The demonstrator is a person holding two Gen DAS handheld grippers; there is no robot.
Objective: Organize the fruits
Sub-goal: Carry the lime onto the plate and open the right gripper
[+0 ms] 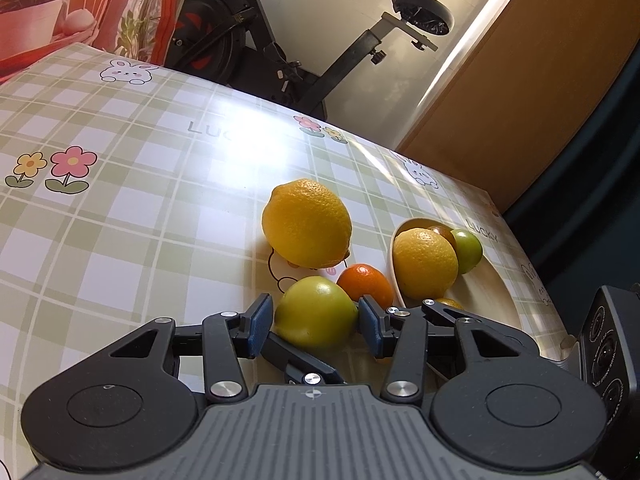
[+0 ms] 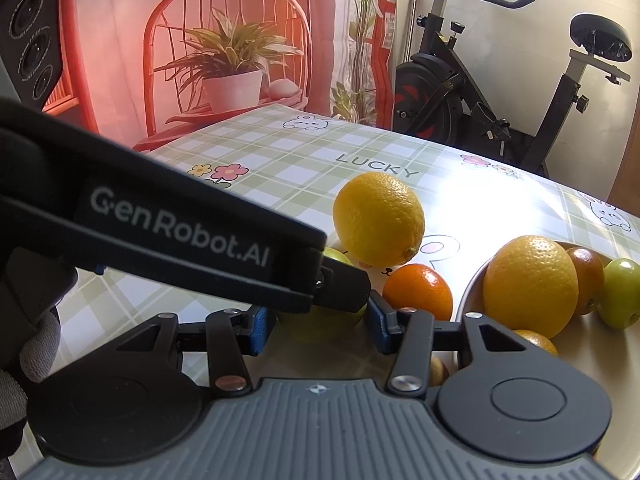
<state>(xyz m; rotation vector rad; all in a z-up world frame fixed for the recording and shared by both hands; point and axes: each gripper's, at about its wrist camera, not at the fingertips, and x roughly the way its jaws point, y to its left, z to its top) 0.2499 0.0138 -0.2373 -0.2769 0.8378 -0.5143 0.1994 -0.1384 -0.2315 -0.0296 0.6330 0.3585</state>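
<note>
A green fruit (image 1: 316, 312) sits on the checked tablecloth between the blue pads of my left gripper (image 1: 316, 322); the pads stand close on both sides, contact unclear. A lemon (image 1: 307, 223) and a small orange (image 1: 366, 283) lie just beyond. A cream plate (image 1: 492, 292) at the right holds a second lemon (image 1: 425, 263), a green fruit (image 1: 468, 250) and a dark orange one. In the right wrist view, my right gripper (image 2: 320, 326) is open around the same green fruit (image 2: 320, 326), mostly hidden by the left gripper's arm (image 2: 180, 232).
The table edge (image 1: 400, 152) curves close behind the fruit. An exercise bike (image 1: 248, 32) stands past it. The plate (image 2: 608, 360) lies at the right in the right wrist view. A gloved hand (image 2: 36, 344) shows at the left.
</note>
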